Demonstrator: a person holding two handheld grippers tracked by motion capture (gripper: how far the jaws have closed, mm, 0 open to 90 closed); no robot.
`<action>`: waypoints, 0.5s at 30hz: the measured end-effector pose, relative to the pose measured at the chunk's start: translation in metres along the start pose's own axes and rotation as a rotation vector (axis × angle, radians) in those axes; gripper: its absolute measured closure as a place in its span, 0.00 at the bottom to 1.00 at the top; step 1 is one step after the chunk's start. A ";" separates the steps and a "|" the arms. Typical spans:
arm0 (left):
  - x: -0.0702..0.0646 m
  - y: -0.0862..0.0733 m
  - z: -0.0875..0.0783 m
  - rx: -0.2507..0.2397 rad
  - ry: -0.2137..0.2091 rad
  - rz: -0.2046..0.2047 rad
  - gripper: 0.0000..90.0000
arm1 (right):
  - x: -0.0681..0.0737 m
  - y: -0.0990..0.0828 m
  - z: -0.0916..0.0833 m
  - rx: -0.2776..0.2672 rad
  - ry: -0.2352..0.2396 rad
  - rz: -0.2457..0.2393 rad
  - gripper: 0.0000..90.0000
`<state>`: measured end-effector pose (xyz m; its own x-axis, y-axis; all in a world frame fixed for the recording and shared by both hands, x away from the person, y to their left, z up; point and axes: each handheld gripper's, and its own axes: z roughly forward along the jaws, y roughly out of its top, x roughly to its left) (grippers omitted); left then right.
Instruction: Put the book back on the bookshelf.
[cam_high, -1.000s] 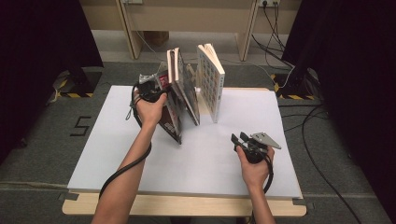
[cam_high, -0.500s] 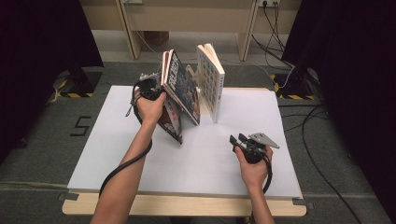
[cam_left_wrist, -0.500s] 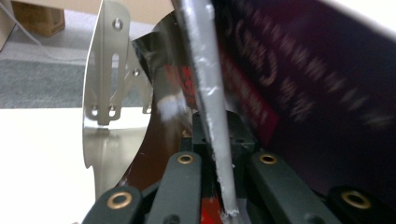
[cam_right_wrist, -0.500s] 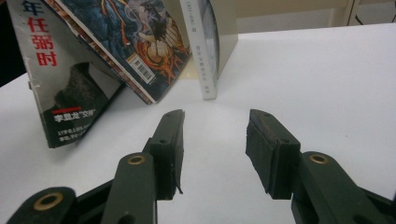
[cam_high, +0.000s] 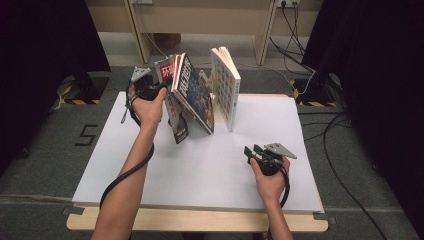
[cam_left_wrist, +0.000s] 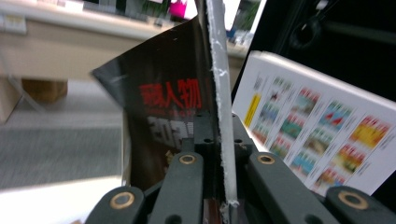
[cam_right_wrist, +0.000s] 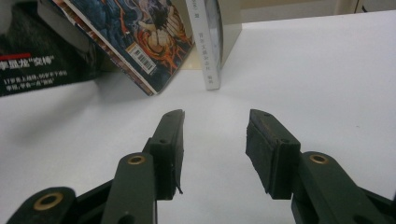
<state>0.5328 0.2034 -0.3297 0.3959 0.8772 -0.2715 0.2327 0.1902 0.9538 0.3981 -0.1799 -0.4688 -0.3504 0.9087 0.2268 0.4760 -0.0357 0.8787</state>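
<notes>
White desk (cam_high: 200, 170) carries a row of leaning books at its far side; the left claw (cam_high: 159, 86) is clamped on the top edge of a dark magazine (cam_high: 176, 117) at the row's left end, long axis upright and tilted. Right claw (cam_high: 254, 151) rests open, well apart near the front, so the left hand (cam_high: 150, 106) is nearer.

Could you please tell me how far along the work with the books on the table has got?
Done so far: the white book stands upright on the table. In hand: the left gripper, its jaws just closed, is clamped on a thin dark magazine at the leaning stack. Left: the leaning books probably need straightening or removing; the right gripper rests open on the table, holding nothing.
</notes>
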 end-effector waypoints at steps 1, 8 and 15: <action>0.000 0.002 0.000 -0.022 -0.009 0.013 0.96 | 0.000 0.000 0.000 0.000 0.000 -0.005 0.63; -0.002 0.010 0.002 -0.100 -0.031 0.083 0.96 | -0.002 -0.001 0.001 -0.003 -0.003 -0.010 0.63; 0.010 -0.009 0.007 -0.124 0.043 0.151 0.96 | -0.004 -0.003 0.001 0.004 -0.004 -0.006 0.63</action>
<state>0.5407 0.2070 -0.3419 0.3791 0.9174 -0.1207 0.0616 0.1052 0.9925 0.3992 -0.1827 -0.4728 -0.3498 0.9106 0.2200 0.4775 -0.0288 0.8782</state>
